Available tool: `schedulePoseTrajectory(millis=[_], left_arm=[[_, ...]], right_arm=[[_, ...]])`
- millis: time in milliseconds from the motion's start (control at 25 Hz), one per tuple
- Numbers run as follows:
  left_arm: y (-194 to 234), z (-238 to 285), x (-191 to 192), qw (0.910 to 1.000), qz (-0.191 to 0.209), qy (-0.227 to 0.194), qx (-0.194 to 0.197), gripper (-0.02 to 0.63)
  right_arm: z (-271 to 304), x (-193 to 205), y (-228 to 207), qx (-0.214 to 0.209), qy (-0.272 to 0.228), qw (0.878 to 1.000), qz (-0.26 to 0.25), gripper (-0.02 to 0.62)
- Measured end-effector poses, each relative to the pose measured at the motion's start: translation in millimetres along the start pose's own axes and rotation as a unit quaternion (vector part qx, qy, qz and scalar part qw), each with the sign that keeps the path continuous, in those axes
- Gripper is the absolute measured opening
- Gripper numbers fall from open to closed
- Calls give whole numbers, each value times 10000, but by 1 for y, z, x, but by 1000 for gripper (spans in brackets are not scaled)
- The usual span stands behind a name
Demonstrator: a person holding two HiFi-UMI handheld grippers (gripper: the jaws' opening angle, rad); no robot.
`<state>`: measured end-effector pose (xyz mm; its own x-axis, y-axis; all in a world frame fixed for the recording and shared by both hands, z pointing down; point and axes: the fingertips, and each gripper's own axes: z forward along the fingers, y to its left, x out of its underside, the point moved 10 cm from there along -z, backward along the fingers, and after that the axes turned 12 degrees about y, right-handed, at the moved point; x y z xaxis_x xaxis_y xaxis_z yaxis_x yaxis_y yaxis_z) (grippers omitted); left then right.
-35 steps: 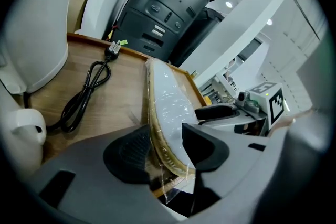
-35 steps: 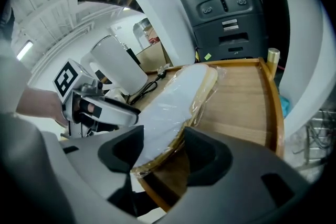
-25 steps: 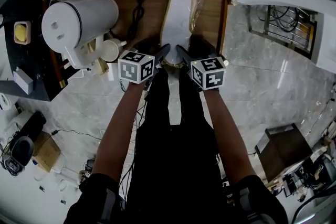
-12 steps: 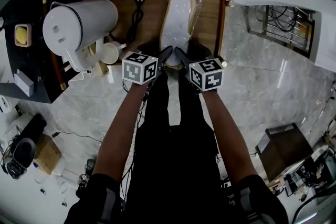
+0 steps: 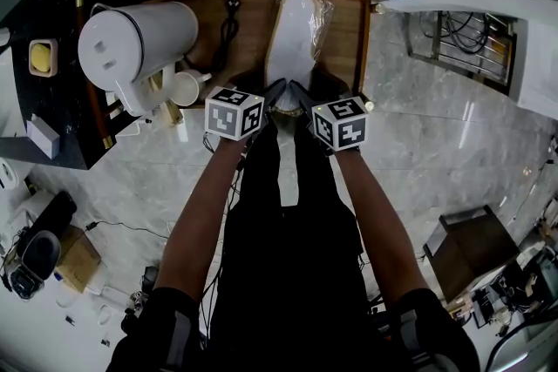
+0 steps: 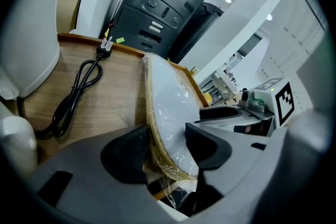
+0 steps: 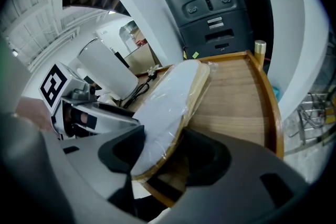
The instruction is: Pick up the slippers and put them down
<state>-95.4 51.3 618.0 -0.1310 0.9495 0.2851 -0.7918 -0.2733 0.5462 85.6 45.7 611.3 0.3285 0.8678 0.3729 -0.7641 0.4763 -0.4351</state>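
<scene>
Nearby, a black power cord (image 5: 228,22) lies looped on the wooden counter (image 5: 344,39), just left of the slippers (image 5: 296,35). A tall white jug (image 5: 135,43) and a white mug (image 5: 185,87) stand further left, and a dark grey machine (image 6: 163,2) rises behind the far edge. The counter has a raised rim, like a tray. The slippers lie lengthwise on it, a flat white pair with straw-coloured soles sealed in crinkled clear plastic. The left gripper (image 5: 277,90) and right gripper (image 5: 296,90) meet at the pack's near end. Each has its fingers (image 6: 123,152) clamped there, one pad on the white top and the other against the sole.
</scene>
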Motion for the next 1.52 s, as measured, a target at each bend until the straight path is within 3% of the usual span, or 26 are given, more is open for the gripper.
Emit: schedulePoseTrajectory(millis=[560,1120,1520], left_arm=[[-28,-45,-13,9995,285,-124,111,230],[-55,-116,-11,9973,475,-517,221,230],[-69,-156,-6,9933,738,-800,382,230]], right_arm=[[-47,-15,30,232,-300,9989,-262,227],[-98,-23,82,114,-820,9966,-8,227],[-128,-27,117,257,-1187,9923,-229,227]])
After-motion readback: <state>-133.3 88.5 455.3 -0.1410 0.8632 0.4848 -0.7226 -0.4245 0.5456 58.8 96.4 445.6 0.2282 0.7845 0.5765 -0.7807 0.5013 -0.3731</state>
